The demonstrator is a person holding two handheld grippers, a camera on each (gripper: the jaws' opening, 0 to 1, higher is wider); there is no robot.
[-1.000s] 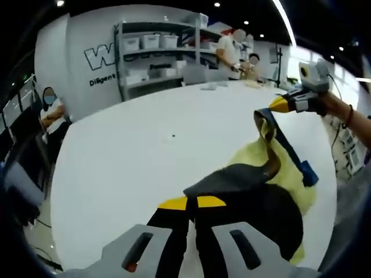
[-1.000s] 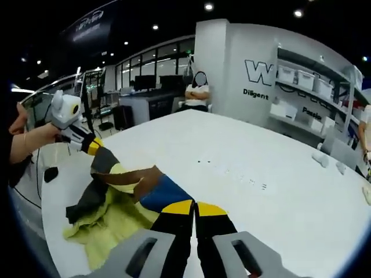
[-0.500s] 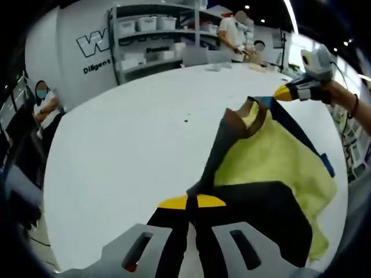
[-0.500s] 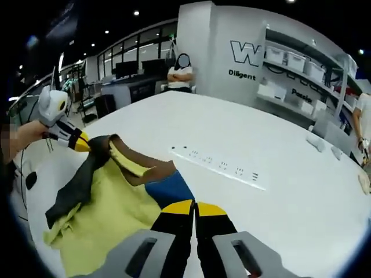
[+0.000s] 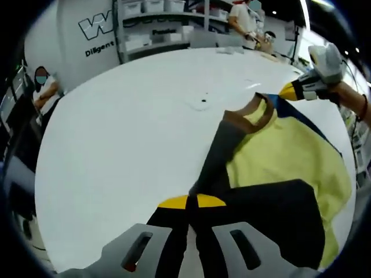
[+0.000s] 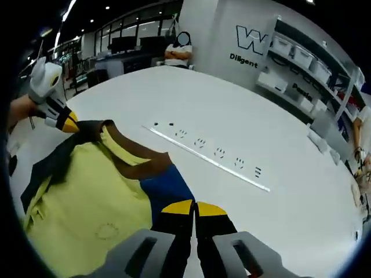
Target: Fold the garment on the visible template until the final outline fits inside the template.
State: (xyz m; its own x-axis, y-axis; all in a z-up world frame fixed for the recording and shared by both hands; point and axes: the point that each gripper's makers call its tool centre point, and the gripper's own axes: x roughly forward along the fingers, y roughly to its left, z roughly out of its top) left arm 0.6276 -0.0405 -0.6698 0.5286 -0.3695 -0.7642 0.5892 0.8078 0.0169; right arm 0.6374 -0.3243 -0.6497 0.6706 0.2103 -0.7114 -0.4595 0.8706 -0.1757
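Note:
A yellow garment (image 5: 290, 153) with a brown collar (image 5: 246, 116), a dark grey sleeve (image 5: 217, 153) and a blue sleeve hangs stretched between both grippers, low over the white table (image 5: 127, 139). My left gripper (image 5: 192, 202) is shut on the dark grey shoulder; it also appears at the left of the right gripper view as the left gripper (image 6: 68, 123). My right gripper (image 6: 195, 208) is shut on the blue shoulder (image 6: 165, 188); in the left gripper view the right gripper (image 5: 288, 91) is at the upper right, held by a hand. The yellow body (image 6: 87, 197) faces up.
A thin pale line with dark marks (image 6: 208, 156) crosses the table beyond the collar. A small dark mark (image 5: 203, 101) sits on the table. Shelves with white bins (image 6: 301, 63) and a lettered wall stand behind. People (image 5: 43, 87) are near the table's far edges.
The bunched garment has been pulled out wide between the grippers, its yellow front now spread open. Both views have dropped closer to the table.

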